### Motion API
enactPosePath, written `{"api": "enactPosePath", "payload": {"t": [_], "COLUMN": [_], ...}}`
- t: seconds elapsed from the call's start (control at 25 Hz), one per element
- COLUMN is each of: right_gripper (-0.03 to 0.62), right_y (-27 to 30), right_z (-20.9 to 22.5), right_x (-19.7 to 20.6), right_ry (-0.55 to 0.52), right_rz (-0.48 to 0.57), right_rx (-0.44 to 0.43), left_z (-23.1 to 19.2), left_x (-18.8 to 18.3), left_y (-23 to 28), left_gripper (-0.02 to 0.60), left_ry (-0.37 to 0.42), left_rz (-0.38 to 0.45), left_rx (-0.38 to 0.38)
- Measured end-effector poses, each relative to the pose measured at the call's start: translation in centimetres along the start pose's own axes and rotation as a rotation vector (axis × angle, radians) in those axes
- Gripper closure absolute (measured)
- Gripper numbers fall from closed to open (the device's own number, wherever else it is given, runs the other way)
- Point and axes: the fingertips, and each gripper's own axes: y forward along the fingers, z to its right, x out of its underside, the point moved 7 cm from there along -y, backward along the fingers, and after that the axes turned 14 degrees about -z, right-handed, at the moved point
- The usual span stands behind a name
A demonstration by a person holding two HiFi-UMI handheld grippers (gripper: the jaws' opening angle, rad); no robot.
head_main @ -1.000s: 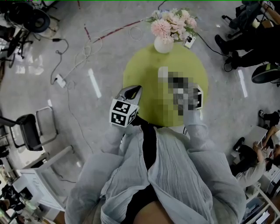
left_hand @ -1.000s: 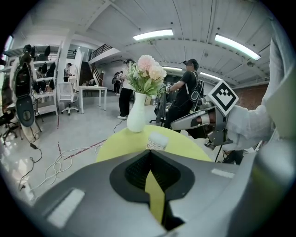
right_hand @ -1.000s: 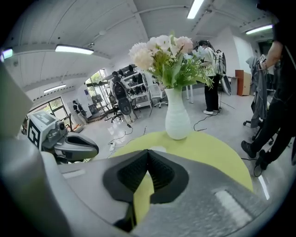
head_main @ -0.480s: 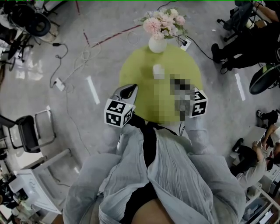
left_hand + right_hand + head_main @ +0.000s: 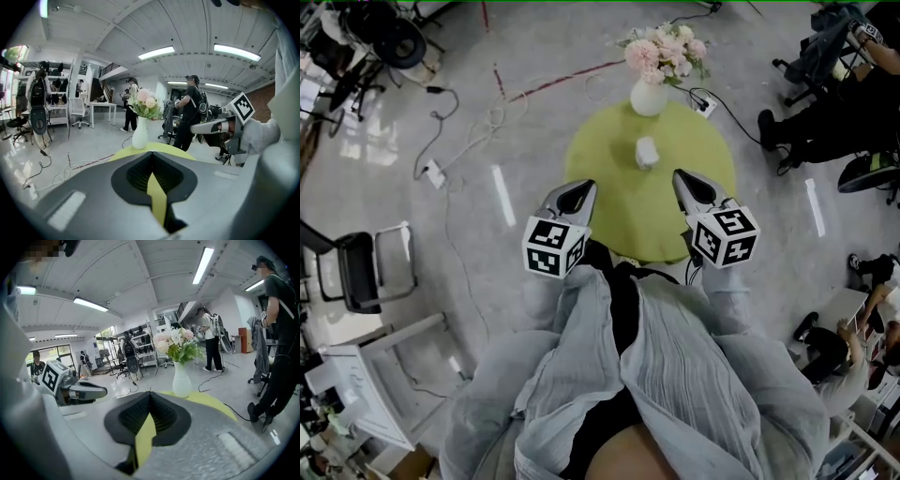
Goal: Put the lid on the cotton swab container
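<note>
No words, brands or numbers can be read; only black-and-white square markers [image 5: 553, 246] are carried by the left gripper [image 5: 577, 195] and right gripper [image 5: 691, 185].

Head view: high overhead, aimed steeply down; left gripper [image 5: 578, 190] and right gripper [image 5: 687, 178] close below, table [image 5: 619, 169] ahead of them. Left gripper view: low, near-level, sighted along own jaws; vase [image 5: 139, 133] ahead, right gripper off to the right. Right gripper view: mirrored. Shared: vase, table.
</note>
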Motion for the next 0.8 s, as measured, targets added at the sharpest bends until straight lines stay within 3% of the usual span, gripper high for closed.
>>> {"api": "enactPosePath", "payload": {"t": [0.16,0.44,0.8], "right_gripper": [0.592,0.592,0.592], "right_y": [-0.4,-0.2,0.2], "right_z": [-0.5,-0.7,-0.4], "right_x": [-0.2,0.6,0.9], "right_ry": [-0.012,-0.027,-0.024], "right_rz": [0.029,0.024,0.010], "right_rx": [-0.002,0.023,0.024], "left_z": [-0.3,-1.0,-1.5], "left_x": [0.4,1.4,1.4], "left_y": [-1.2,-2.1,-1.8], "left_gripper": [0.563,0.563,0.563], "left_ry": [-0.031,-0.050,-0.059], "left_rz": [0.033,0.022,0.024], "left_rx": [-0.039,-0.099,-0.109]}}
